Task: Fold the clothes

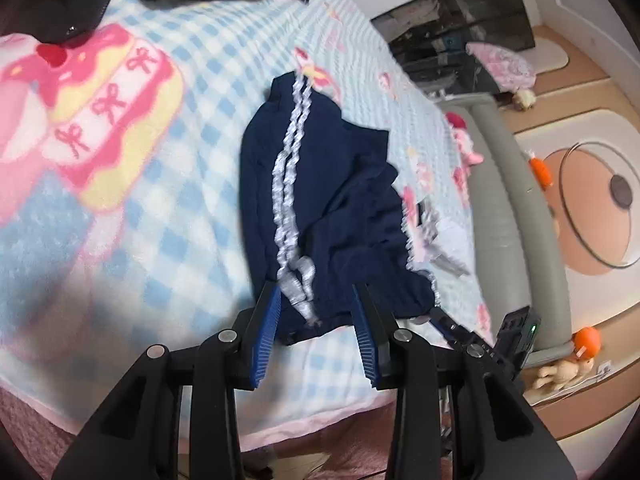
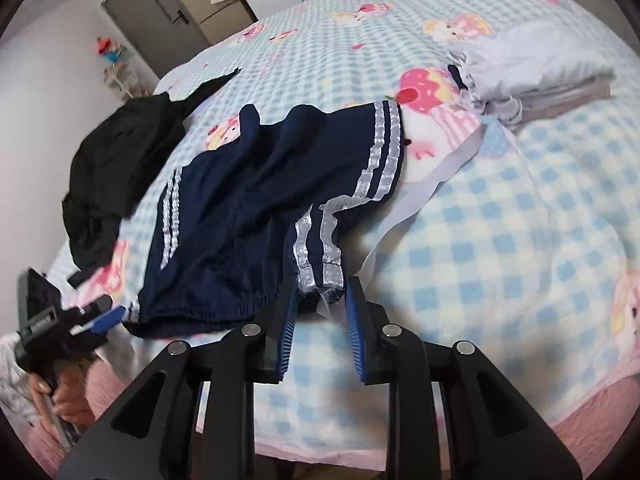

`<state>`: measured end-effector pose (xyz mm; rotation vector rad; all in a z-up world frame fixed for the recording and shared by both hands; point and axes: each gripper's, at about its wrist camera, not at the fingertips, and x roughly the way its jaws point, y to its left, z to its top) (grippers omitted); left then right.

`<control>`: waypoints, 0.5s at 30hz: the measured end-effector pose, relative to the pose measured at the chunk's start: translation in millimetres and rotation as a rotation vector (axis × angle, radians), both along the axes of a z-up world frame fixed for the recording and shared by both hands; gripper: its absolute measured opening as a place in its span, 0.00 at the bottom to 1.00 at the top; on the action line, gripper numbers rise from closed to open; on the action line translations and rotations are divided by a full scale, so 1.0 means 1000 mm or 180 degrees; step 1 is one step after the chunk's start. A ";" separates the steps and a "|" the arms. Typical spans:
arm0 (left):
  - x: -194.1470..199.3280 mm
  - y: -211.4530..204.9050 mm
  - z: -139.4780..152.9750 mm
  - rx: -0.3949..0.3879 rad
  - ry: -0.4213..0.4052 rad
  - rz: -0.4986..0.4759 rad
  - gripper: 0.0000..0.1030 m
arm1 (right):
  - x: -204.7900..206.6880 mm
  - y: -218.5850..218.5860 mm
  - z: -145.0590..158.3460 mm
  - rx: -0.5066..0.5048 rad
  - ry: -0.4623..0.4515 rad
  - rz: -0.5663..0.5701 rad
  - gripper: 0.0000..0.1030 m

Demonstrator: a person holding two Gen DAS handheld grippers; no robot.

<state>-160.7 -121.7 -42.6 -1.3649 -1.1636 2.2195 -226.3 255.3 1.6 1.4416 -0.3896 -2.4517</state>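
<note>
Nearest in the left wrist view, the left gripper [image 1: 316, 300] has its blue-padded jaws parted to a middling width, straddling the waistband corner of the navy shorts [image 1: 320, 200]; the bunched white side stripe [image 1: 288, 200] lies between the pads, but they do not visibly press on it. Nearest in the right wrist view, the right gripper [image 2: 320, 294] stands at the other waistband corner with its jaws narrower; the striped end of the fabric and a frayed white bit hang in the gap, and the pads appear just clear of the cloth, not pinching it. From this side the left gripper [image 2: 110, 316] shows at the far left edge of the shorts, held by a person's hand [image 2: 60, 396]. The navy shorts [image 2: 256, 216] lie rumpled on the bed's checked blue-and-white blanket [image 2: 500, 240] printed with pink cartoon figures, waistband towards the near edge and the legs running away from the grippers. Just beyond the shorts to their left, a black garment [image 2: 120, 160] lies in a heap on the blanket. Farther off to the right, a stack of folded pale clothes [image 2: 532, 68] sits on the blanket, a white strap [image 2: 424, 184] trailing from it towards the shorts. Beyond the bed are a grey door [image 2: 156, 24] and white wall.
</note>
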 end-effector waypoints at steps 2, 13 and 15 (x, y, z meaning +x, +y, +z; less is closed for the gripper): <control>-0.003 0.007 -0.008 -0.0067 -0.0129 -0.0105 0.36 | -0.005 -0.003 -0.008 0.0078 -0.0101 0.0014 0.27; -0.020 0.029 -0.018 -0.0342 -0.0317 -0.0350 0.36 | -0.017 -0.018 -0.019 -0.0013 -0.0141 0.0023 0.47; -0.020 0.031 -0.009 -0.0439 -0.0189 -0.0320 0.12 | -0.019 -0.030 -0.024 0.0192 -0.0114 0.0119 0.17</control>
